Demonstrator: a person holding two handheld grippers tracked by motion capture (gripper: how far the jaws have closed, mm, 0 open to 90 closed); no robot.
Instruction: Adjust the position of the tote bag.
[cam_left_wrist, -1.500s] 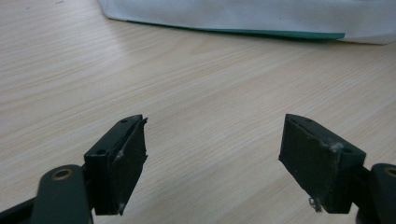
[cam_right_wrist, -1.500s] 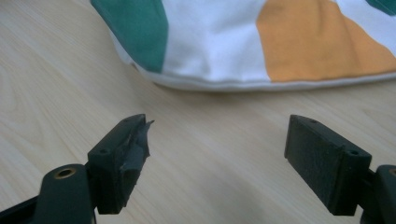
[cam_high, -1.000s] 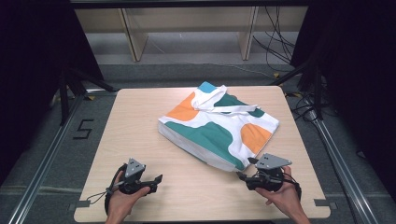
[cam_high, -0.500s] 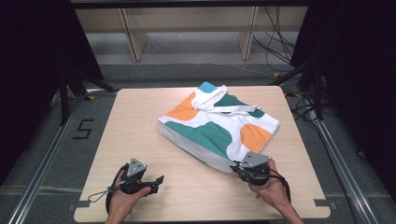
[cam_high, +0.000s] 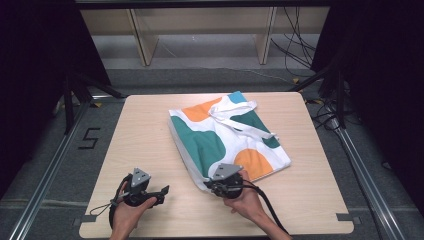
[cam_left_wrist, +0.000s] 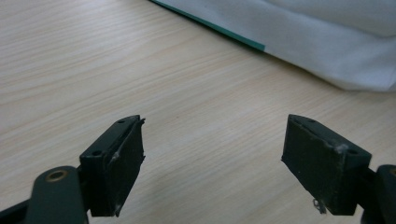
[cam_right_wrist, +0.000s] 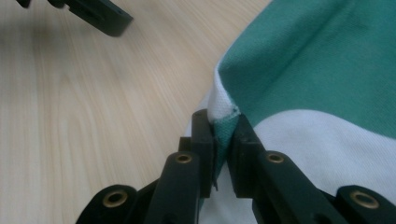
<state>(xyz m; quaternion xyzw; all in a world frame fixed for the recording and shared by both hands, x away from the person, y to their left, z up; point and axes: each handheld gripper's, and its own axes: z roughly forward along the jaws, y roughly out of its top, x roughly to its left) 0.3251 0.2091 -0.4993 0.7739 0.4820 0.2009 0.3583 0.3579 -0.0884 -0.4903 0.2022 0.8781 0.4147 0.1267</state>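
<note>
Plainly, a "5" (cam_high: 89, 138) marks the floor at middle left. Right gripper (cam_high: 216, 186), jaws just closed, pinches the bag (cam_high: 227, 137) corner at lower centre; left gripper (cam_high: 161, 192) gapes wide.

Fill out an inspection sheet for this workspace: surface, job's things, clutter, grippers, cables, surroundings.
Surface: light wooden table, bare around the cloth.
Job's things: cloth bag with white, green and orange patches lies flat, its white straps loose on top.
Clutter: nothing seen.
Grippers: right gripper has just been closing and is shut on the bag's near corner, cloth pinched between the jaws. Left gripper is open over bare wood, beside the bag's edge.
Cables: one trails from each gripper; more lie on the floor far right.
Surroundings: wooden shelf legs behind the table, a floor mark "5", metal rails.
</note>
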